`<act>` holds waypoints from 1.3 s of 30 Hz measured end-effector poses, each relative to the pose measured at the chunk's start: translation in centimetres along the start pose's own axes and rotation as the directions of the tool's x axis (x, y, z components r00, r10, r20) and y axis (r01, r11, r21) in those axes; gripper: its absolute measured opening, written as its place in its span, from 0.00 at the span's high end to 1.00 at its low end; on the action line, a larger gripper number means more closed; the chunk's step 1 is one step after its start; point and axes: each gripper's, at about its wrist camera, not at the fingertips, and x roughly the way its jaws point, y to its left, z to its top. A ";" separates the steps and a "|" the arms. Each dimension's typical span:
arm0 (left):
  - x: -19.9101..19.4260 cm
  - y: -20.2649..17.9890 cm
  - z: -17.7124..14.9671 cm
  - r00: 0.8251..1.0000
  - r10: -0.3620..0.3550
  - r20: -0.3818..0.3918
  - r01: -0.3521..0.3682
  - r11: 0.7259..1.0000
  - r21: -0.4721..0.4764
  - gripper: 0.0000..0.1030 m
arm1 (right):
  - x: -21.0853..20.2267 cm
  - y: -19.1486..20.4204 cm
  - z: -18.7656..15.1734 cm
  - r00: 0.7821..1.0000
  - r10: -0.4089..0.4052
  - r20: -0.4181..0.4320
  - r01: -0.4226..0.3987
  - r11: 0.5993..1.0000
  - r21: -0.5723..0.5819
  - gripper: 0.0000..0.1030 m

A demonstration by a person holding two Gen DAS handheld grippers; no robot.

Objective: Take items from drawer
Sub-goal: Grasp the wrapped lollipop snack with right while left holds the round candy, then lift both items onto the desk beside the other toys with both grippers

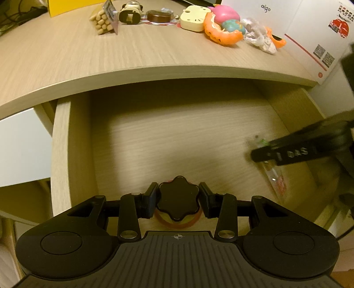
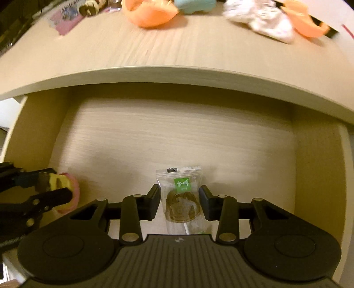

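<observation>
The wooden drawer (image 1: 62, 155) stands pulled out under the desktop edge. My left gripper (image 1: 178, 187) is shut on a small yellow-and-pink item with a black flower-shaped cap (image 1: 178, 202), near the drawer's front. In the right wrist view the same left gripper (image 2: 57, 183) is at the left, with the yellow-and-pink item (image 2: 74, 188) between its fingers. My right gripper (image 2: 179, 192) is shut on a clear candy wrapper with a green label (image 2: 181, 206) above the drawer floor (image 2: 177, 137). In the left wrist view the right gripper (image 1: 260, 152) is blurred at the right, and the wrapper (image 1: 275, 179) hangs below it.
On the desktop (image 1: 66, 55) behind the drawer lie a bag of beige snacks (image 1: 102, 21), a brown round tin (image 1: 158, 16), a cream box (image 1: 192, 18), an orange pumpkin toy (image 1: 221, 33) and crumpled white plastic (image 1: 258, 35). A white carton (image 1: 287, 24) stands at the back right.
</observation>
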 end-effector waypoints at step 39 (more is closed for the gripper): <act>-0.4 3.7 17.4 0.963 -0.072 0.261 0.037 0.990 0.137 0.58 | -7.7 -5.5 14.9 0.885 -0.262 0.384 0.124 0.929 0.348 0.65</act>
